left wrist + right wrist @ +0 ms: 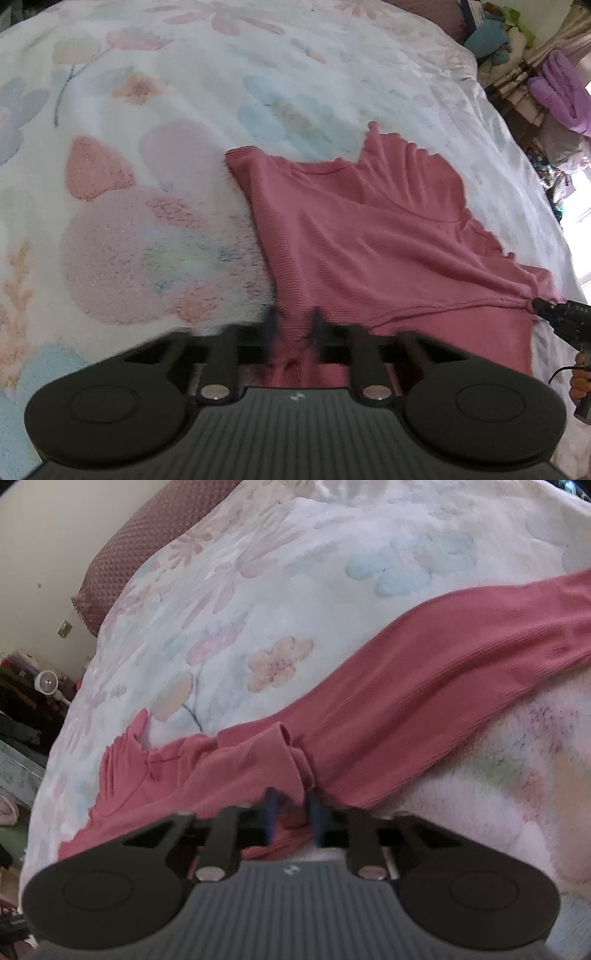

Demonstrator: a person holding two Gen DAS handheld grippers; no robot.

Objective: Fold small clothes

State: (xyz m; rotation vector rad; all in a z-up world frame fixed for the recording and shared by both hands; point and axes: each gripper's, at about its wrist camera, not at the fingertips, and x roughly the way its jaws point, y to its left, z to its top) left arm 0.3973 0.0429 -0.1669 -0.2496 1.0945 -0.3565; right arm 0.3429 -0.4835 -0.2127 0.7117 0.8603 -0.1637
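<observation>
- Garment first: a pink ribbed top (369, 229) lies on the bed, on a fluffy floral blanket (155, 122), partly spread, with a ruffled sleeve toward the far right and a plain shoulder corner toward the left.
- Left claw (291, 325) is nipped narrow on the near hem of the top; fabric bunches between its blue fingers (271, 325), so it holds cloth.
- Cloth between the two grips looks taut: a seam line runs from the left hold across to the right edge of the left wrist view.
- Right claw (537, 306) pinches the far end of that seam; in its own view the right claw (291, 808) is closed on a gathered clump of the same top (424, 686).
- Step in hand, as I judge it: both corners are gripped and the piece is being stretched flat before the first fold.
- Next move likely calls for both holds to keep firm, lift together and carry the near edge over toward the neckline, level, so the ribbed knit does not skew or drag the blanket.
</observation>
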